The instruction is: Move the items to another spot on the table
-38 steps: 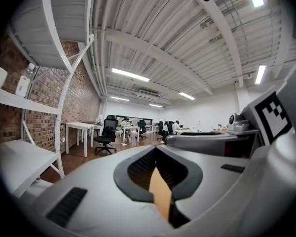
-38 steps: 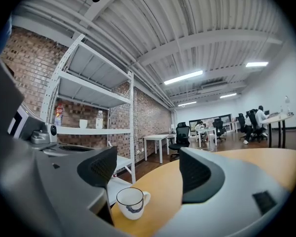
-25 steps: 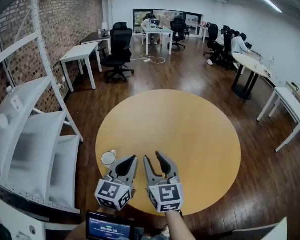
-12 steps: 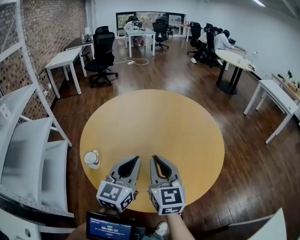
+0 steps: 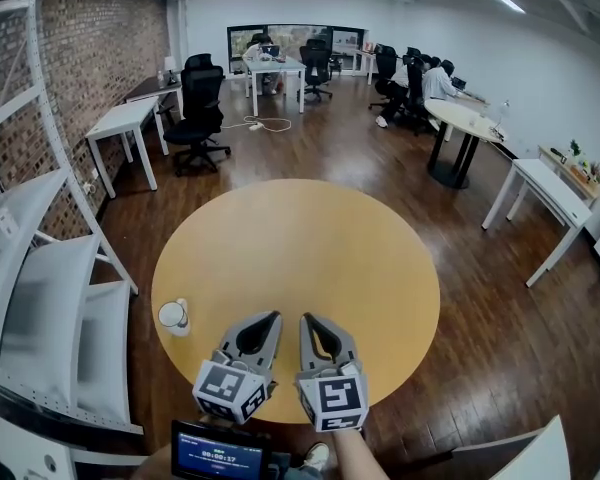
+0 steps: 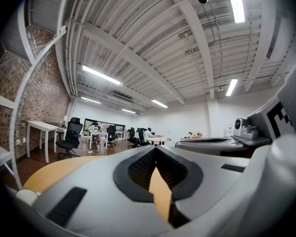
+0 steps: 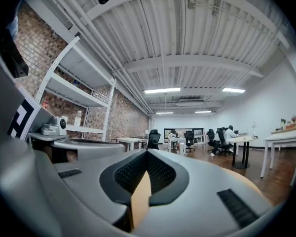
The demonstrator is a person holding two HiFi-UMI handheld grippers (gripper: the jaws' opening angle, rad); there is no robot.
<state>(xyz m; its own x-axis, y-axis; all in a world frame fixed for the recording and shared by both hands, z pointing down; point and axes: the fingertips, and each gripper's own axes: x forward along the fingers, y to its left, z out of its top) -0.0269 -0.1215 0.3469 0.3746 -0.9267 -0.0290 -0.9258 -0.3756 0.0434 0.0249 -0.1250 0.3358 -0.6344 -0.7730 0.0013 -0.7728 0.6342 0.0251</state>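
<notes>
Head view: my left hand-held gripper point(image 5: 271, 319) and right hand-held gripper point(image 5: 309, 320) sit side by side over the near edge of the round yellow counter point(image 5: 310, 238). Both have their jaws pressed together on nothing (the right one's have just been closing, with nothing between them). A white cup point(image 5: 172, 315) stands at the counter's left edge, apart from both.

grey fingers point(image 5: 248, 336), black-white marker cubes point(image 5: 332, 399)
</notes>
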